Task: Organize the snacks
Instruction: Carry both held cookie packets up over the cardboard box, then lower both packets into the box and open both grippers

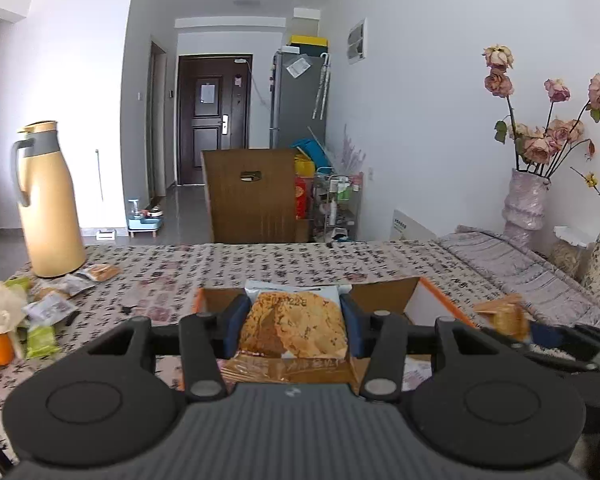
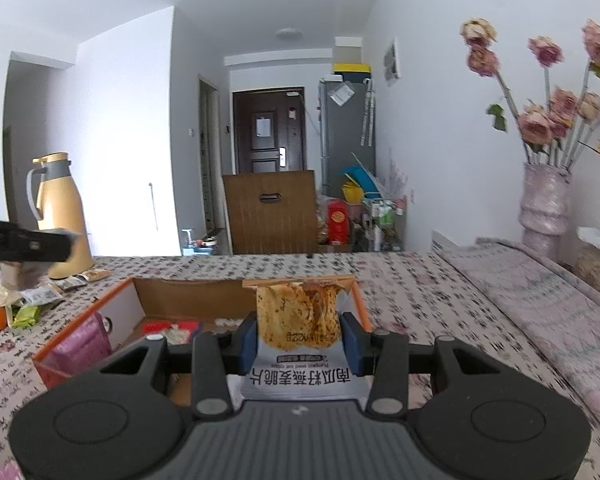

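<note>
Basically both grippers were loaded. Left gripper (image 1: pixel 294 326) had its blue pads clamped on a crisp packet (image 1: pixel 296 328), packet flat between the fingers, long axis running out along them toward the far edge of the table. Right gripper (image 2: pixel 300 336) was likewise closed on a second crisp packet (image 2: pixel 300 328), this one standing on end, white printed end nearest the camera, brown sealed end up.

Key relation: the open cardboard box (image 2: pixel 160 292) with the orange rim sat on the table directly ahead of and below both packets. From the right wrist view the box opened forward and to the left of the held packet; from the left wrist view it lay straight past the fingertips. Neither looked clearly nearer, my guess only.

Inside the box: a pink bag (image 2: pixel 82 346) at the near left corner, a red pack (image 2: pixel 168 326) further in. Loose snacks (image 1: pixel 56 296) lay near the table's left edge by a yellow thermos (image 1: pixel 46 200).

Table wore a patterned cloth (image 1: pixel 260 260); a vase of roses (image 1: pixel 526 200) stood at the right edge, a hallway door behind.
</note>
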`<state>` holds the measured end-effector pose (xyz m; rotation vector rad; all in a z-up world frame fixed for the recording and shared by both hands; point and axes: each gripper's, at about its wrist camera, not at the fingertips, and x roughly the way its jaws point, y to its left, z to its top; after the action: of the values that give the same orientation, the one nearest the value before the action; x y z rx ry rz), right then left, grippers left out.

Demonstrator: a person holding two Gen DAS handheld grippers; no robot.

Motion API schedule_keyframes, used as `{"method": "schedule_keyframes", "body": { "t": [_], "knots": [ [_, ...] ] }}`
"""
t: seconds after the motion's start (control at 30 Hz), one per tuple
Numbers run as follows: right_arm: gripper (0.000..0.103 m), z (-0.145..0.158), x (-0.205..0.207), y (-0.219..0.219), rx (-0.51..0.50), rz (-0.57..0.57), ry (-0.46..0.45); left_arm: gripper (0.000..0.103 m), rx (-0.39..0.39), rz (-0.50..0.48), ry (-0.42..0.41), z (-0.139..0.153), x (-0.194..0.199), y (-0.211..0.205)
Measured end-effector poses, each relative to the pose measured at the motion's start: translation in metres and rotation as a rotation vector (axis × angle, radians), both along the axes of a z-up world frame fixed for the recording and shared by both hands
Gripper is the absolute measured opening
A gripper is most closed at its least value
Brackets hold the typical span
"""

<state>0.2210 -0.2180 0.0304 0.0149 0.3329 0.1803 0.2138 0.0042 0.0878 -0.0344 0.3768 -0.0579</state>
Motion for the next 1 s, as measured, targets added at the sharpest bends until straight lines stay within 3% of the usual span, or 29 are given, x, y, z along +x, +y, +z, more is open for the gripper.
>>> {"method": "schedule_keyframes", "body": {
  "t": [0.3,0.87,0.9,0.97,1.0],
  "knots": [
    [0.042,-0.005,0.035,0.014,0.017,0.007,0.009,0.049,-0.017,0.014,0.074,-0.024,0.043,-0.014],
    [0.044,-0.03,0.05,0.009,0.009,-0.009,0.107,0.052,-0.022,-0.021,0.116,-0.052,0.05,-0.012],
    [0.047,-0.031,0.05,0.007,0.011,-0.01,0.112,0.057,-0.023,-0.017,0.113,-0.052,0.05,-0.011],
    [0.071,-0.031,0.05,0.005,0.026,-0.014,0.118,0.084,-0.03,0.001,0.109,-0.051,0.049,-0.01],
    [0.079,-0.031,0.05,0.003,0.031,-0.02,0.115,0.102,-0.033,0.027,0.098,-0.05,0.048,-0.008]
  ]
}}
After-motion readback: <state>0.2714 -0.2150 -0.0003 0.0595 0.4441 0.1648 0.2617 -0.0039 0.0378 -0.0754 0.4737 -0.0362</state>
